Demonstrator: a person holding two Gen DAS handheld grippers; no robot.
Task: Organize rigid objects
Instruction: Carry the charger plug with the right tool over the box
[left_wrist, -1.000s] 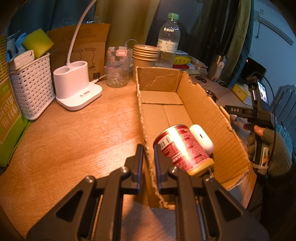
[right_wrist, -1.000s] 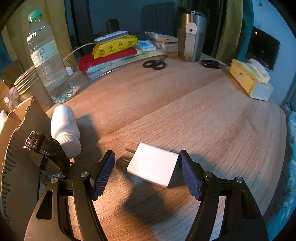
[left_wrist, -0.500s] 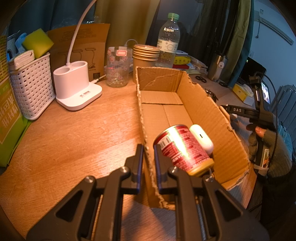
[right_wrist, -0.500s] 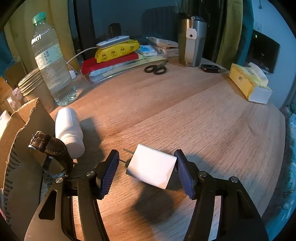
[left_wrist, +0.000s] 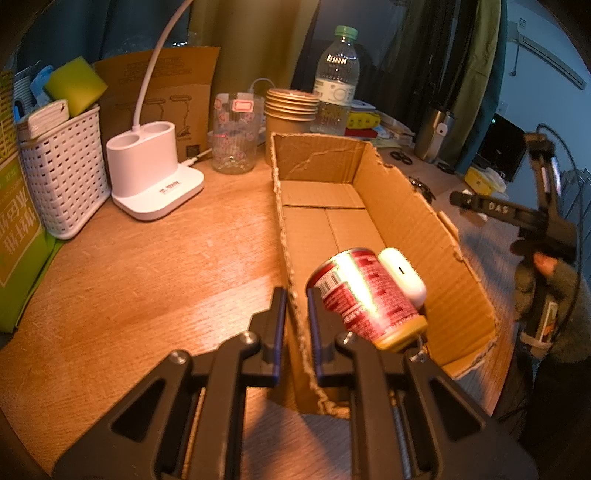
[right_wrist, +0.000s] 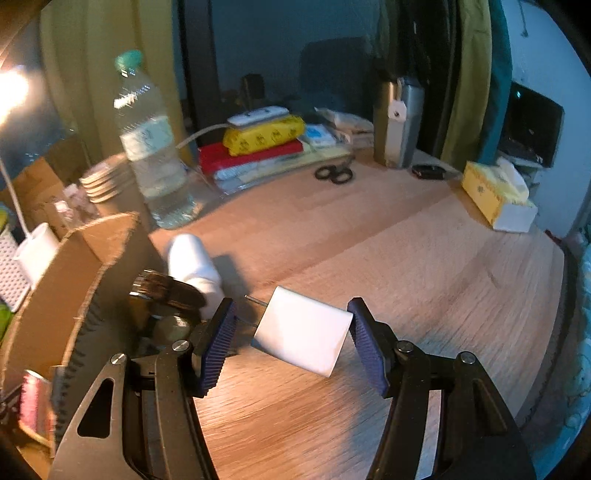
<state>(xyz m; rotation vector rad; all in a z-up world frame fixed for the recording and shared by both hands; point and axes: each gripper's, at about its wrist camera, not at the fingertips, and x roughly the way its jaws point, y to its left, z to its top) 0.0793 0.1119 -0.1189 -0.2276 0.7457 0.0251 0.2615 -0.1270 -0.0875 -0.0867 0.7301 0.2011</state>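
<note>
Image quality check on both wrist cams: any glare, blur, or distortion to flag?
Left wrist: sharp, warm cast, blown-out glare stripe on the red can in the cardboard box; strong fisheye bending. Right wrist: softer, motion-smeared at the water bottle, lamp flare upper left, white charger casting a dark shadow on the table.

Wooden tabletop (right_wrist: 424, 258), warm light from the left. Olive and teal curtains (right_wrist: 476, 81) hang behind. White wall (left_wrist: 535, 85) at right. A dark chair (right_wrist: 332, 77) stands beyond the tabletop.
</note>
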